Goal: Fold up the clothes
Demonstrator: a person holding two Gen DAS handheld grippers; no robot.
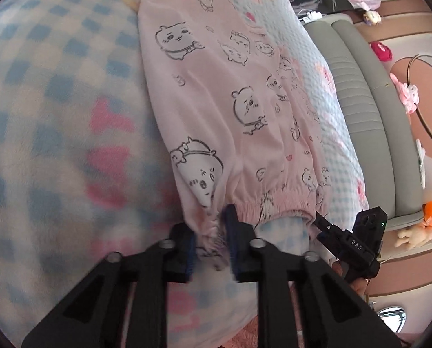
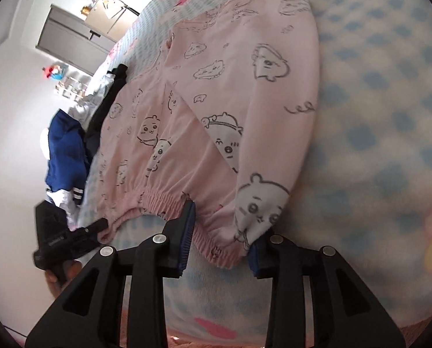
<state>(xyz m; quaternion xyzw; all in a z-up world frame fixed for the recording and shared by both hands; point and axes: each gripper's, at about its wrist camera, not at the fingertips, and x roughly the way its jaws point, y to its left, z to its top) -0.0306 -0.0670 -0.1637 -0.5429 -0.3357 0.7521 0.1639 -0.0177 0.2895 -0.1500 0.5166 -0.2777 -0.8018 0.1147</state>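
1. The pink pyjama bottoms (image 1: 230,101) lie lengthwise on the checked blanket (image 1: 56,116) on the bed, waistband nearest me.
2. My left gripper (image 1: 210,237) has narrow jaws, the waistband corner bunched between them.
3. My right gripper (image 2: 220,239) stands wider, with the band loose between its jaws.
4. I judge both should let go cleanly before pulling back, so the fabric stays flat.

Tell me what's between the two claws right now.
The pink pants' elastic waistband runs from the left claw to the right claw, with checked blanket showing just under it. The left wrist view shows this.
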